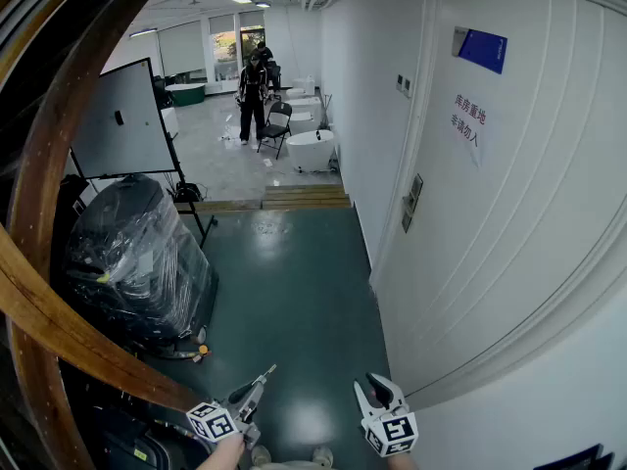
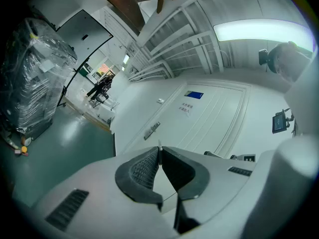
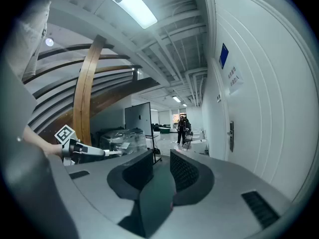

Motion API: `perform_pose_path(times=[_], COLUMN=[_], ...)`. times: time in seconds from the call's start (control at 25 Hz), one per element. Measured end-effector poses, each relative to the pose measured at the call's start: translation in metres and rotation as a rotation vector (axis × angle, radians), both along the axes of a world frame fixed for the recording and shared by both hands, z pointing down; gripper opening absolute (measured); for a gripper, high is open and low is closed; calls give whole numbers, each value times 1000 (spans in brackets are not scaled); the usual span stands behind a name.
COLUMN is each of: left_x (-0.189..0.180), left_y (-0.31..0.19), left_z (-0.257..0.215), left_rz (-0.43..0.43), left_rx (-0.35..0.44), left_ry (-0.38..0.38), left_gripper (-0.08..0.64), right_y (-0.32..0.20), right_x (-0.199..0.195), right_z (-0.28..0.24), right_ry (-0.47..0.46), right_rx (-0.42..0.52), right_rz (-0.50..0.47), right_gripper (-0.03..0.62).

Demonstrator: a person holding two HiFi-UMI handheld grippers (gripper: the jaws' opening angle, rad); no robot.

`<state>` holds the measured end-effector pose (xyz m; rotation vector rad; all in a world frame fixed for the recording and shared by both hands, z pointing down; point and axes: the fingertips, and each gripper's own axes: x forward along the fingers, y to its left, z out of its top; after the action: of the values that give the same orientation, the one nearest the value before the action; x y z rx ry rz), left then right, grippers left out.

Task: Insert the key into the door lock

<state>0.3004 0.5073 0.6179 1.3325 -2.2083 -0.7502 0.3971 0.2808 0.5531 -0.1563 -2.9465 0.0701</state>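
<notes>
Head view, step in hand: approach, by my reading; the key is carried but is nowhere near the lock.
Head view, left gripper: at the bottom edge, borne on a hand, pointing up-frame and slightly right. A thin key juts from its tip.
Head view, right gripper: just right of the left one, close to the foot of the door.
Head view, door lock: dark plate on the door's left edge, well apart from both grippers.
Left gripper view, tool state: jaws narrow, pads pinched on the key, with a pale sliver showing at the tips.
Left gripper view, aim: about level; the lock sits above and left of the tips, far off.
Right gripper view, tool state: jaws wide with nothing between them, only green floor beyond.
Right gripper view, pose: roughly level, looking along the corridor. The lock is on the right and the left gripper with the key on the left.
Next move, judged: step closer, lift the left gripper to lock height and line the blade up with the keyhole, which is too small to make out.
</notes>
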Motion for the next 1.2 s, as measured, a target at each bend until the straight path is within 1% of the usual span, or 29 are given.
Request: perform_pose_path(times=[0.2, 0.36, 0.52, 0.56, 0.72, 1.04, 1.2], left_x=[8, 12, 15, 15, 14, 13, 12], left_y=[-5, -5, -4, -4, -6, -13, -14], left_z=[3, 7, 8, 8, 8, 9, 10], left_rz=[-2, -9, -16, -18, -29, -24, -31], left_rx=[-19, -19, -28, -32, -62, -54, -72], left_ry=[3, 4, 5, 6, 6, 4, 5], left_gripper=[34, 34, 34, 34, 34, 34, 34], right_y=[-8, -9, -5, -4, -5, -11, -14], right_x=[4, 6, 8, 8, 7, 7, 5], right_z=[1, 1, -2, -3, 0, -4, -2], right_ry=[-2, -6, -29, -30, -14, -24, -18], right_rx=[-14, -22, -98, -102, -68, -59, -54], right_rz=[-2, -11, -42, -47, -44, -28, -23], right_gripper=[114, 114, 117, 118, 118, 118, 118])
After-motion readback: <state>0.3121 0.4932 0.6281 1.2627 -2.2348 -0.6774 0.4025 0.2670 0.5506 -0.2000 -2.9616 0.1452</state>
